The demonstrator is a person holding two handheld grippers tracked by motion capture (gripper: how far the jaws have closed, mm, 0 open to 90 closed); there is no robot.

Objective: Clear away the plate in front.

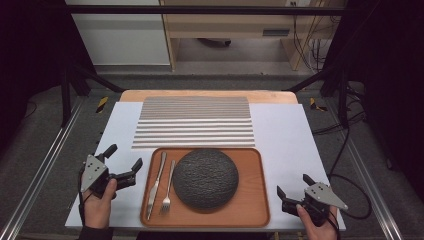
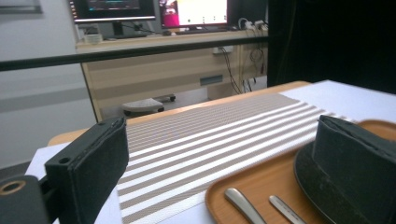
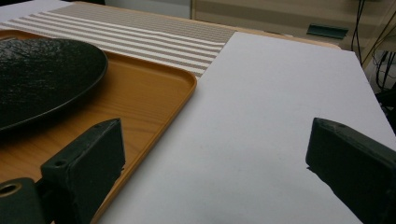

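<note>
- Wooden brown tray [image 1: 252, 200] sits at the near edge of the white tabletop [image 1: 285, 130], between your 2 tools.
- On it lies a dark, rough-textured plate [image 1: 205, 178], with a knife [image 1: 157, 184] and a fork [image 1: 168, 189] side by side on the tray's left part, just beside the plate.
- A striped placemat [image 1: 195, 122] lies just beyond the tray.
- Your left tool [image 1: 122, 161] hovers just left of the tray, jaws spread wide and holding nothing; in the left gripper view they frame the cutlery handles.
- Your right tool [image 1: 294, 186] sits just right of the tray, jaws also apart and empty; in the right gripper view its left jaw overlaps the tray's edge.
</note>
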